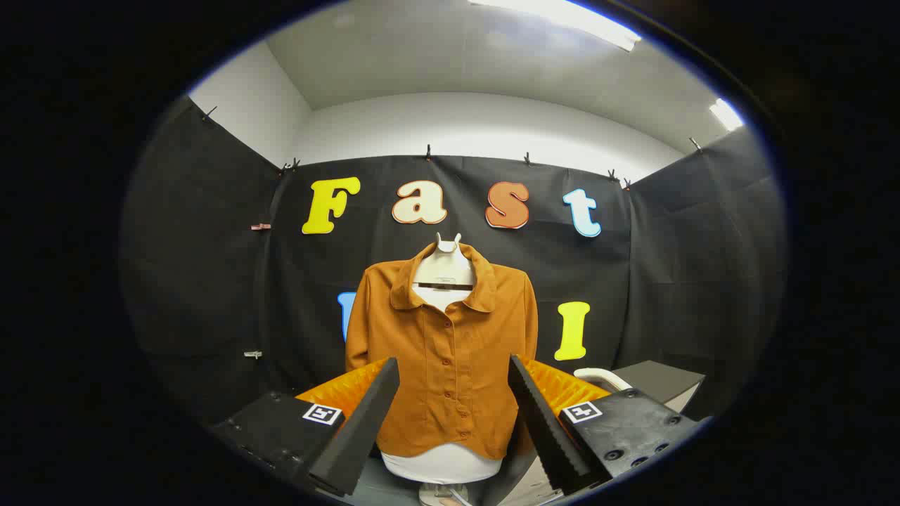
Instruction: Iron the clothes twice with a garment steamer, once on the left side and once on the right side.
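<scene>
A rust-orange buttoned shirt [450,351] hangs on a white mannequin torso [444,270] straight ahead, against the black booth wall. My gripper [453,372] is open, its two dark ridged fingers [365,414] spread wide with nothing between them; the shirt stands well beyond them, seen through the gap. A white curved handle [602,378], possibly the garment steamer, shows just past the right finger; its body is hidden.
A dark grey flat surface [657,379] stands low to the right of the mannequin, behind the white handle. The mannequin's white base [441,465] sits below the shirt hem. Black cloth walls close the booth on three sides.
</scene>
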The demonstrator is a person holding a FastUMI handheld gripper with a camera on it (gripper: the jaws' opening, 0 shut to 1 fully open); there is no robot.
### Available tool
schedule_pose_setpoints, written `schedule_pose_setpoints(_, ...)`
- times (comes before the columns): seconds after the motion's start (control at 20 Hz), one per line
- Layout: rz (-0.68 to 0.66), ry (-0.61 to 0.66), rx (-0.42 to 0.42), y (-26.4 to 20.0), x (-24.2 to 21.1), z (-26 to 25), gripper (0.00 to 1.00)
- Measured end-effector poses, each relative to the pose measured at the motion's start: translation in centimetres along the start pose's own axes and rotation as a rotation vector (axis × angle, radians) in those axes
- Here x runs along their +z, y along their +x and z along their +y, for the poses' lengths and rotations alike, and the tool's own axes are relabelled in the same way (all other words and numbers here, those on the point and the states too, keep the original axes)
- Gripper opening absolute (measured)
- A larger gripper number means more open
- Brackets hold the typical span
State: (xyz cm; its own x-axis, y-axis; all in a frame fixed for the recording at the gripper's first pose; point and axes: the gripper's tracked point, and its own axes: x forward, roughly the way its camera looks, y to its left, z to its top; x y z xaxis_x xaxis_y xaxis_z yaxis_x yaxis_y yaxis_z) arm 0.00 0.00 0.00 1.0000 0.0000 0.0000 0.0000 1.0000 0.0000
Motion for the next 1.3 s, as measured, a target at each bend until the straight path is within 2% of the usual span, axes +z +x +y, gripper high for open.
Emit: schedule_pose_setpoints(1.3,0.007,-0.025,-0.022,0.65,-0.44,0.22,0.98)
